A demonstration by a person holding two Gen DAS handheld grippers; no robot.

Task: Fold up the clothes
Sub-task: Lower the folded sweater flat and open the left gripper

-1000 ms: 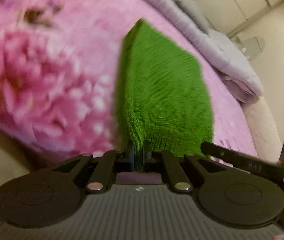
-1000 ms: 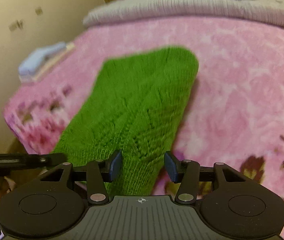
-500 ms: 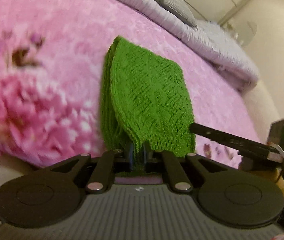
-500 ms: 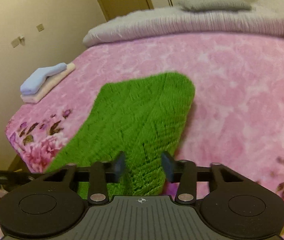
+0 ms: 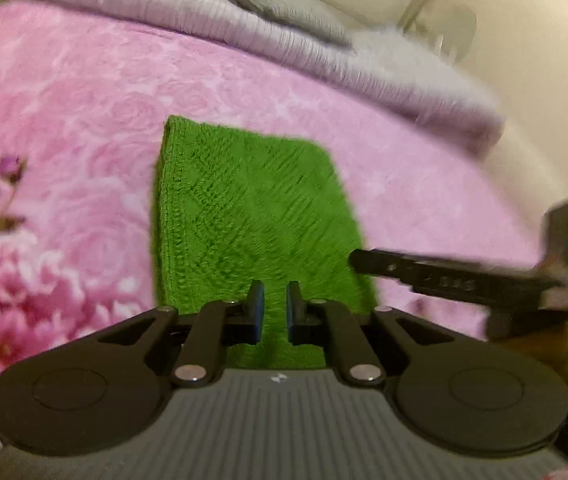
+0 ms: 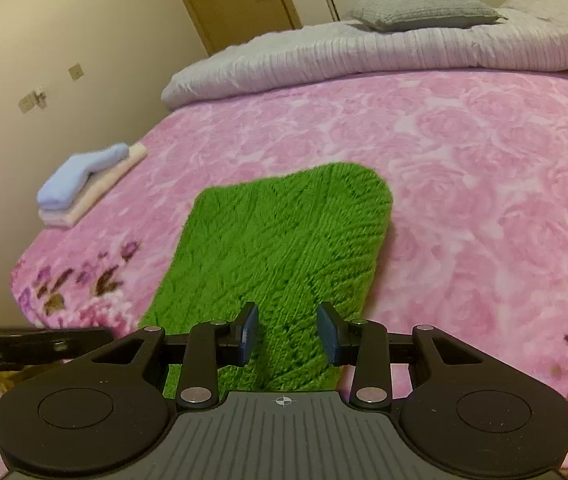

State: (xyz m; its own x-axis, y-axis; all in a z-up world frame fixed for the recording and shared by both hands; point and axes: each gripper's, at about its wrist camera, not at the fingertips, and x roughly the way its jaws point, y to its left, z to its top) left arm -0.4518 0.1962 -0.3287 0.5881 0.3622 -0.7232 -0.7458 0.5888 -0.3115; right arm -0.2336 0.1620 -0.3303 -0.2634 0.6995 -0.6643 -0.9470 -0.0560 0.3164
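Observation:
A folded green knit garment [image 5: 252,216] lies flat on the pink floral bed blanket [image 5: 64,128]; it also shows in the right wrist view [image 6: 280,248]. My left gripper [image 5: 271,312] is open, its jaws a small gap apart just above the garment's near edge, holding nothing. My right gripper [image 6: 287,332] is open wider, also over the near edge and empty. The right gripper's finger [image 5: 444,276] shows at the right of the left wrist view.
A stack of folded light blue and cream cloths [image 6: 88,184] lies near the bed's left edge. A grey duvet [image 6: 364,56] and a grey pillow [image 6: 420,10] lie at the head. A wooden door [image 6: 236,0] stands behind.
My left gripper let go of the green garment and opened; the garment now lies flat. Both grippers have pulled back and risen a little. The right gripper stayed open.

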